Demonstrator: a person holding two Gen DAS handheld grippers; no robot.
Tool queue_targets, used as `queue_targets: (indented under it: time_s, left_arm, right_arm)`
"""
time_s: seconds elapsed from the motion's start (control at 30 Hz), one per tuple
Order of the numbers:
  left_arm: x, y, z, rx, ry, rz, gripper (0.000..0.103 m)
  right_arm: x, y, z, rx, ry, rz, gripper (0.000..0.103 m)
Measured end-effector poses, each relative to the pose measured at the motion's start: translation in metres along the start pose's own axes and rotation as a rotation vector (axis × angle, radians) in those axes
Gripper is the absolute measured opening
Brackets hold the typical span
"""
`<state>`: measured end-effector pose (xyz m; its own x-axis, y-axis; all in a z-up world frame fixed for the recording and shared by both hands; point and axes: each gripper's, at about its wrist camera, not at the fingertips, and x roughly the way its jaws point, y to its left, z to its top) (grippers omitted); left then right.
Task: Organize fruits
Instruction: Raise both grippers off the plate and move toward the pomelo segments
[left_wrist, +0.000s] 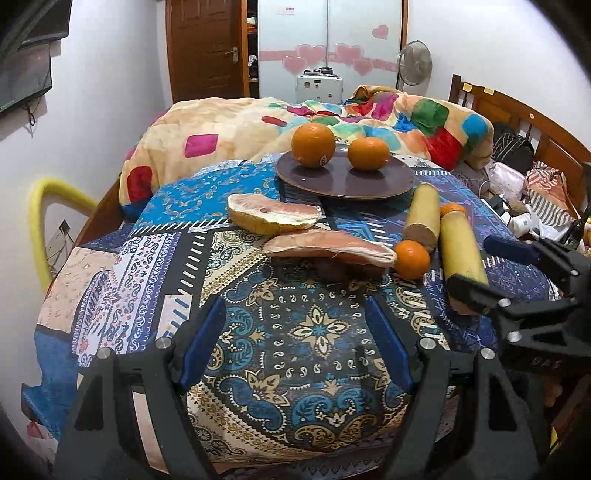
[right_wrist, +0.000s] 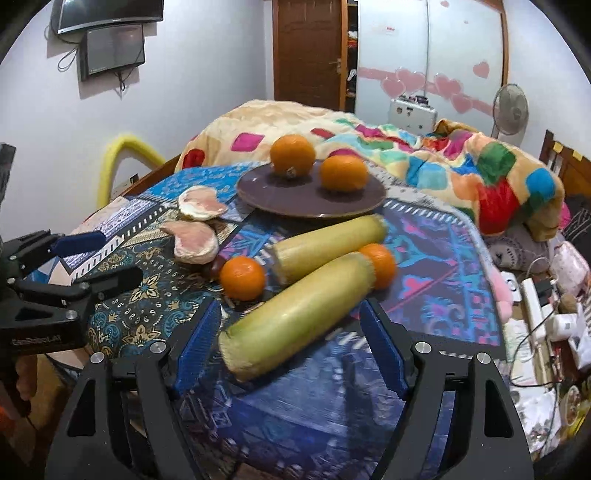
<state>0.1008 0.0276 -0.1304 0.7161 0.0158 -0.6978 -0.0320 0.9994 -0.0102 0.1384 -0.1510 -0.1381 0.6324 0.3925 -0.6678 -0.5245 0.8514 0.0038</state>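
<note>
Left hand-held gripper (left_wrist: 295, 343): you hold it with its jaws spread wide and nothing between the blue pads; only the patterned cloth lies beneath it.
Right hand-held gripper (right_wrist: 290, 345): you hold it open too; the near end of the closer yellow-green stalk (right_wrist: 295, 314) lies between its fingers, but the pads do not press on it.
Worktop (left_wrist: 155, 280): a patchwork cloth in blue, cream and gold covers it, and every fruit rests on it.
Plate (left_wrist: 343, 181): dark, round and shallow, at the far side of the worktop, near the bedding.
Oranges on the plate: the larger orange (left_wrist: 313, 145) bears a small sticker and stands at the left; the smaller one (left_wrist: 368, 153) stands to its right, apart from it.
Loose oranges: one (left_wrist: 412, 259) lies on the cloth just beside the near pomelo piece and the stalks; another (left_wrist: 453, 209) is wedged at the far end, between the two stalks.
Pomelo pieces: the farther piece (left_wrist: 273, 218) lies open side up in front of the plate; the nearer piece (left_wrist: 328, 251) lies closer to you, pink flesh showing.
Second stalk (right_wrist: 328, 240): it lies beside the first, its far end close to the plate's rim.
Dark small object: something brown sits under the near pomelo piece; you cannot tell what it is.
Background: a colourful blanket (left_wrist: 369, 114) is heaped on the bed behind the worktop.
</note>
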Motion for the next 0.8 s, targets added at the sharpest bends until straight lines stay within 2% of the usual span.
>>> queue_targets:
  time_s: [0.2, 0.5, 0.57, 0.67, 0.8]
  left_arm:
    - [0.006, -0.006, 0.002, 0.019, 0.001, -0.003, 0.078]
    - [0.033, -0.022, 0.009, 0.056, 0.044, -0.008, 0.078]
    - [0.034, -0.026, 0.011, 0.057, 0.033, -0.01, 0.078]
    - [0.033, -0.031, 0.016, 0.061, 0.0, 0.007, 0.078]
    - [0.036, -0.039, 0.023, 0.091, -0.01, 0.01, 0.077]
  right_arm:
    - [0.007, -0.007, -0.006, 0.016, 0.016, 0.003, 0.074]
    - [-0.021, -0.032, -0.016, 0.038, -0.024, -0.024, 0.074]
    - [-0.025, -0.037, -0.017, 0.048, -0.031, -0.027, 0.073]
    - [-0.028, -0.044, -0.017, 0.065, -0.034, -0.016, 0.065]
    - [-0.024, -0.046, -0.017, 0.082, -0.027, 0.018, 0.064]
